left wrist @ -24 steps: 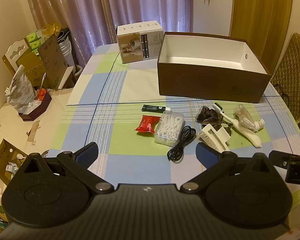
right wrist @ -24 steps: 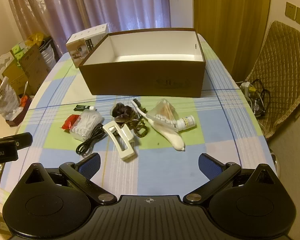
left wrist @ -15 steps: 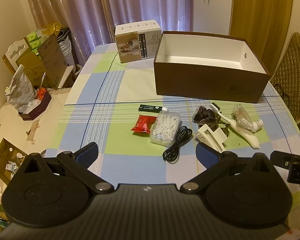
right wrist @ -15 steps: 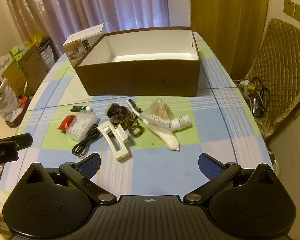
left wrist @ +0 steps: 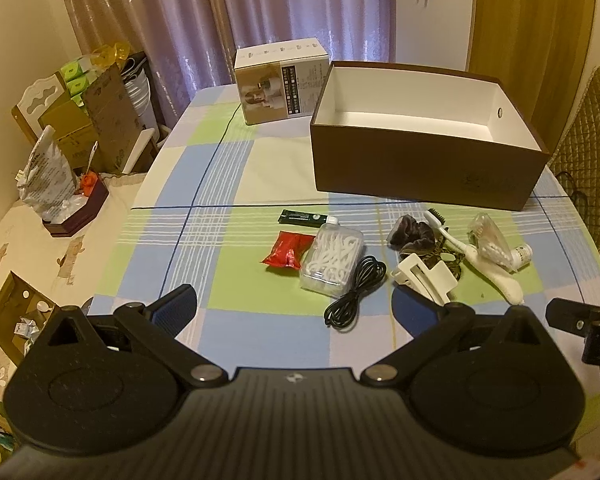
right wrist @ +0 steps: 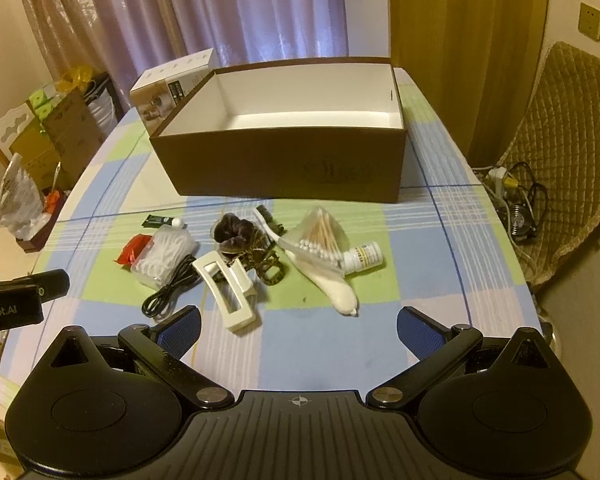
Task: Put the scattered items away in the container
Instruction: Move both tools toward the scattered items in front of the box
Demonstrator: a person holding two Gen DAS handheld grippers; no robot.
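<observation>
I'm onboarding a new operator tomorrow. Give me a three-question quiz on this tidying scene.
1. True or false: the brown box already holds some of the items.
2. Which item lies nearest the left gripper? A) pill bottle B) black cable C) green tube
3. Fill in: both grippers are ____ and hold nothing; see the right gripper.

Key
1. False: only its bare white inside shows.
2. B: the cable's coil lies just ahead of it.
3. Open: the jaws on each are spread wide.
</observation>
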